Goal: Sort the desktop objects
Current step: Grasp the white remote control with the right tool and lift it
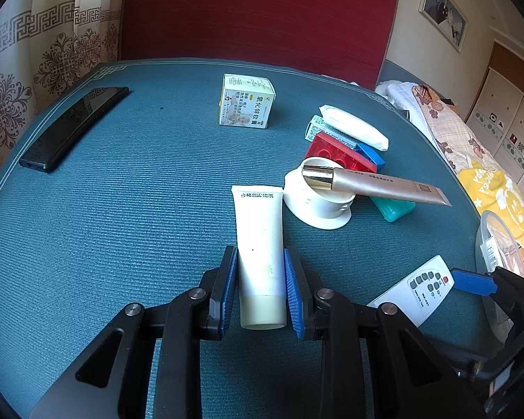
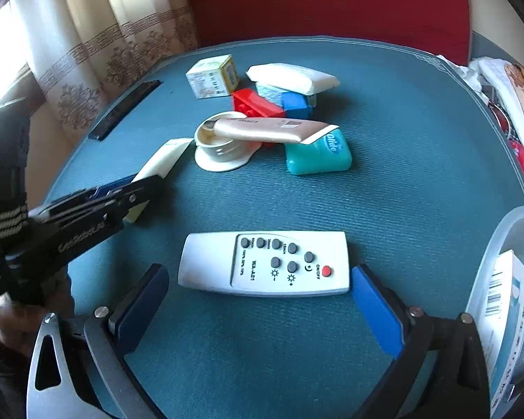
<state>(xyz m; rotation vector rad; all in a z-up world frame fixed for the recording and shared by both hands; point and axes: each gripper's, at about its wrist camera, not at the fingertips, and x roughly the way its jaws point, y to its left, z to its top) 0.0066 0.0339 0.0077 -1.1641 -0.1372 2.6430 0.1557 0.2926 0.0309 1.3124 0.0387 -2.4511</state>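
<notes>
The left gripper [image 1: 261,289] clamps a white tube [image 1: 260,244]. The right gripper [image 2: 262,309], jaws wide and empty, straddles a remote [image 2: 265,263] marked "ON/OFF". Bare mat [image 1: 122,209] lies left.

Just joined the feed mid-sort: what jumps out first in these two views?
The left gripper is shut on a white tube at the near edge of the teal mat. The right gripper stands open around a white remote. Mid-mat, a gold tube lies across a white cup.
</notes>
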